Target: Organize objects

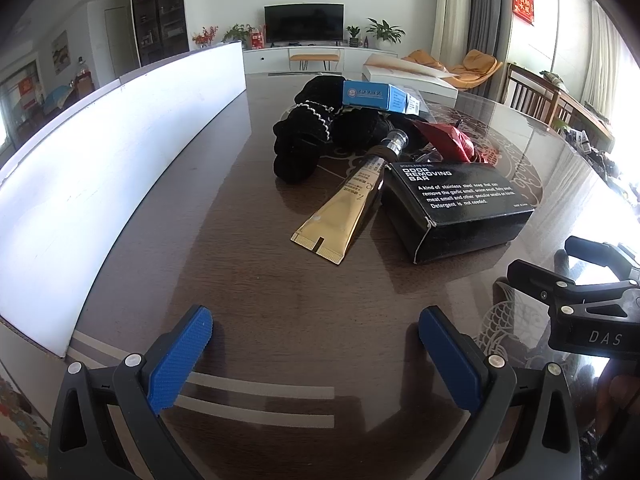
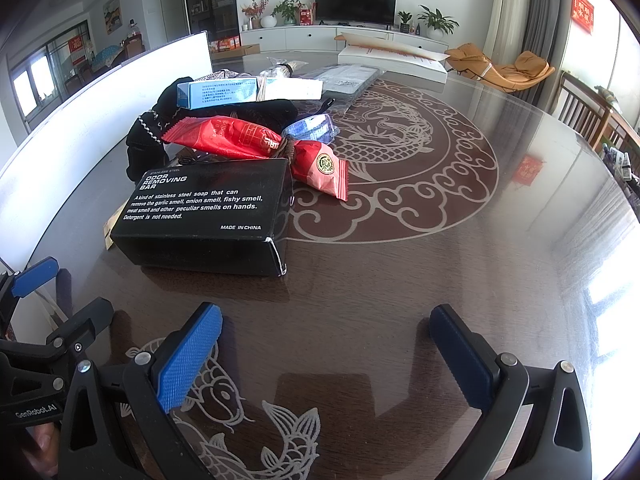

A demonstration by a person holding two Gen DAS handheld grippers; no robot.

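Note:
A pile of objects lies on the dark table. A black "Odor Removing Bar" box (image 1: 460,208) (image 2: 208,216) is nearest. A gold tube (image 1: 348,204) lies to its left. Behind are a black cloth (image 1: 304,136) (image 2: 148,144), a blue box (image 1: 374,96) (image 2: 224,92) on top of it, and red wrappers (image 2: 256,140) (image 1: 448,136). My left gripper (image 1: 316,344) is open and empty, short of the tube. My right gripper (image 2: 326,344) is open and empty, in front of the black box.
A tall white panel (image 1: 100,152) (image 2: 80,120) stands along the left of the table. A white flat box (image 2: 394,60) (image 1: 408,74) and a clear bag (image 2: 344,80) lie at the far side. The table (image 2: 440,260) carries a dragon-and-fish pattern. Chairs stand at the right.

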